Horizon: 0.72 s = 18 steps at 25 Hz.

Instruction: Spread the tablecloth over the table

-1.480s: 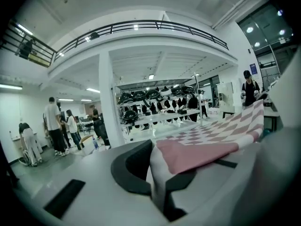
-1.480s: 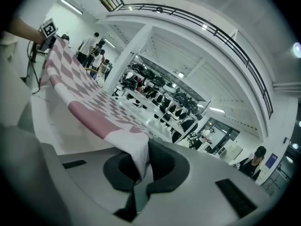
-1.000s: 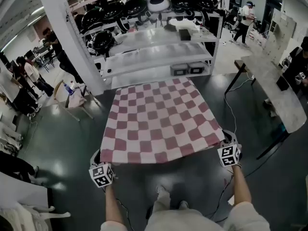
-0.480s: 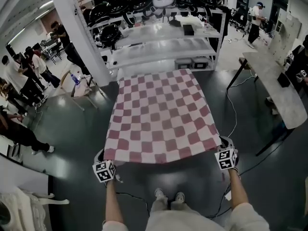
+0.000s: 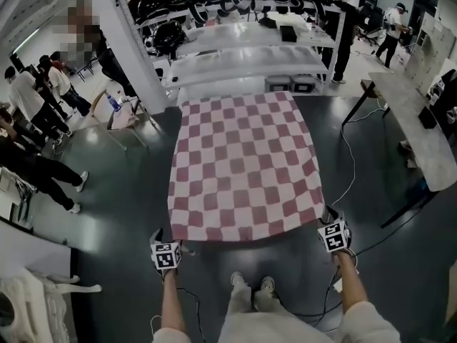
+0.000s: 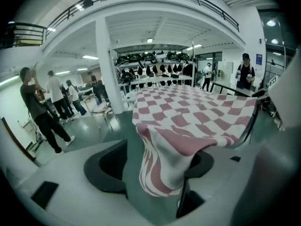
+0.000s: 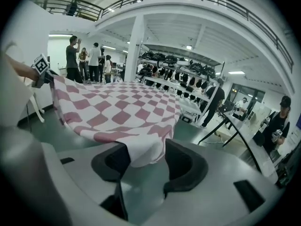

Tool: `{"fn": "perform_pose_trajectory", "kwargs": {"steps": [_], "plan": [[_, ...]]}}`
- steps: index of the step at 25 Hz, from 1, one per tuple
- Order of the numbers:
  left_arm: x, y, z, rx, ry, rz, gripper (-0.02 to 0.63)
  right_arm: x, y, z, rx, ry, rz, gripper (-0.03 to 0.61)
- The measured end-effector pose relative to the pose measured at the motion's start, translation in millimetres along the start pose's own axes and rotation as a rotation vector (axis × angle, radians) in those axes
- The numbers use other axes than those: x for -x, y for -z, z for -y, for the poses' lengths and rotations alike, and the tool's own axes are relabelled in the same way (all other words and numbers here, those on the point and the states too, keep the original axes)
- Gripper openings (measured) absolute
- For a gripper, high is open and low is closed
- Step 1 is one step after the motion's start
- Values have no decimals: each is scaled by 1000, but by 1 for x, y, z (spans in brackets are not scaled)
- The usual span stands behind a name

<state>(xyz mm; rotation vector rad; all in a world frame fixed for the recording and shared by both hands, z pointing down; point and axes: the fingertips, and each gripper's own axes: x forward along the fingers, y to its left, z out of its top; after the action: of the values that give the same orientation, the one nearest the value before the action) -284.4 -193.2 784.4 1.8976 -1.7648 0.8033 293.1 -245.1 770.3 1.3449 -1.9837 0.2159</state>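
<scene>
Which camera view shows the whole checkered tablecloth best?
The head view: the whole tablecloth appears from above, all edges visible. Each gripper view shows only one near corner, between the opening jaws of the left gripper or the right gripper, with the rest foreshortened.

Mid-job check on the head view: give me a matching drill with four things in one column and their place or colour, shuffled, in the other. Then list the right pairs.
Things:
1. tablecloth
2. shelving rack
3. white pillar
4. long grey table

Place or colour:
A. along the right edge of the picture
B. red-and-white checks, in the middle
C. upper left of the picture
D. straight beyond the tablecloth's far edge

Pairs: 1-B; 2-D; 3-C; 4-A
</scene>
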Motion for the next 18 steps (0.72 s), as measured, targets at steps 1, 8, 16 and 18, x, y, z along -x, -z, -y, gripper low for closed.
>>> {"fn": "perform_pose_trajectory", "kwargs": {"steps": [1, 8, 16, 18], "plan": [[-1, 14, -1, -6, -1, -24, 328, -1, 8, -5, 1, -12, -17, 243], [13, 69, 2, -7, -1, -86, 371, 9, 39, -28, -21, -41, -36, 307], [38, 12, 12, 51, 5, 107, 305, 26, -9, -41, -65, -21, 95, 235], [46, -14, 20, 53, 12, 167, 267, 32, -26, -40, -83, -17, 128, 212]]}}
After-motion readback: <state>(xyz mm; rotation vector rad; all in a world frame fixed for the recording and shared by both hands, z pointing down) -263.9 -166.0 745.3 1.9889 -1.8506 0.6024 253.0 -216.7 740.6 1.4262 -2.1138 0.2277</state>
